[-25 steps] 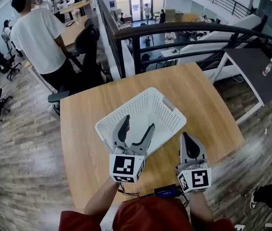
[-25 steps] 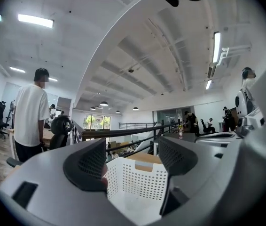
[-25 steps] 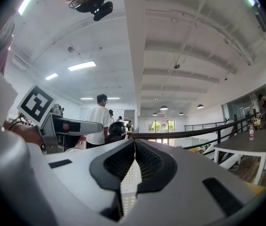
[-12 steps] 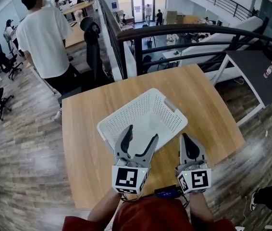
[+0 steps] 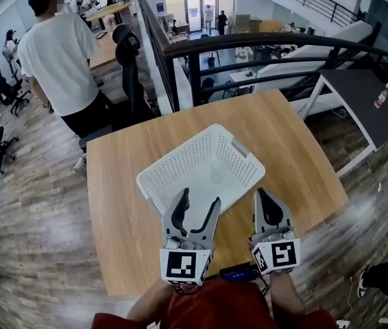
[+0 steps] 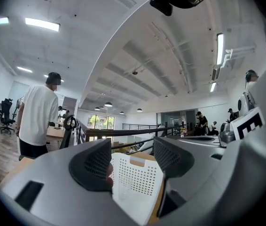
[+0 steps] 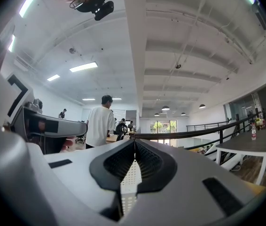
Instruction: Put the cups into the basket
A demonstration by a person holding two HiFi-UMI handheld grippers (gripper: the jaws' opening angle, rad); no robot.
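Head view: the white basket (image 5: 179,156) sits mid-table (image 5: 115,184). The left gripper (image 5: 199,197) reaches its near rim, and the right gripper (image 5: 263,194) is just beside its near right side.

Left gripper view: the left gripper (image 6: 132,161) has its jaws spread; they have just been closing. The basket (image 6: 140,180) lies beyond them, unpinched.

Right gripper view: the right gripper (image 7: 134,147) has its jaws pressed together, empty.

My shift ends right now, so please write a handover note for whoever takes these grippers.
Left gripper: open, nothing between the jaws, which have just been closing a little; at the white basket's near edge.
Right gripper: shut, empty, over the wooden table beside the basket.
Cups: none shows on the table; the basket's contents cannot be made out.
Left: check the basket before calling it done.
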